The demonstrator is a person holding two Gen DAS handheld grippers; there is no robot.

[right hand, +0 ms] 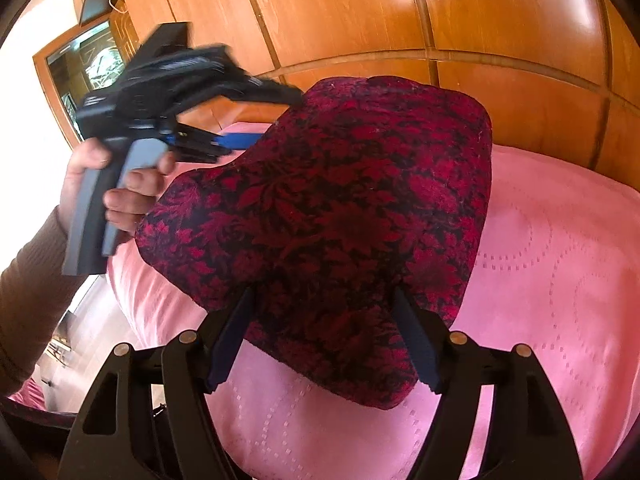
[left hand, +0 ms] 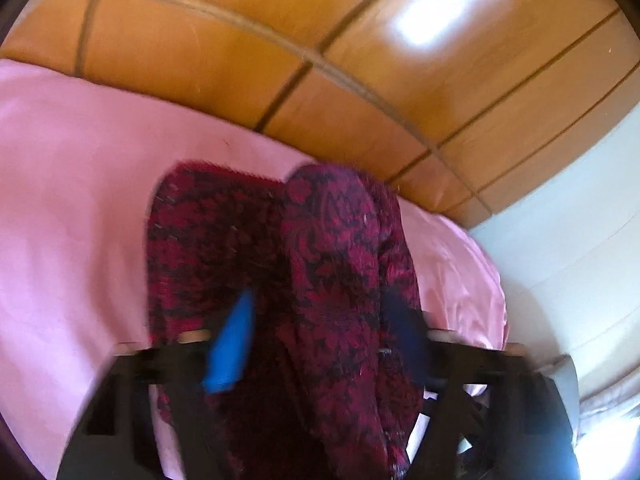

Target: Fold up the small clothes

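A dark red and black floral garment is stretched over the pink bed between both grippers. In the right wrist view a hand holds my left gripper at the upper left, shut on the garment's far left corner and lifting it. The left wrist view shows the same cloth bunched in two lobes between the blue fingers of my left gripper. My right gripper has its jaws wide apart. The garment's near end lies between its fingers, and I see no pinch on it.
A pink quilted bedspread covers the bed under the garment. Glossy wooden wardrobe doors stand right behind the bed. A glass-fronted wooden door is at the far left. A pale floor shows past the bed's right edge.
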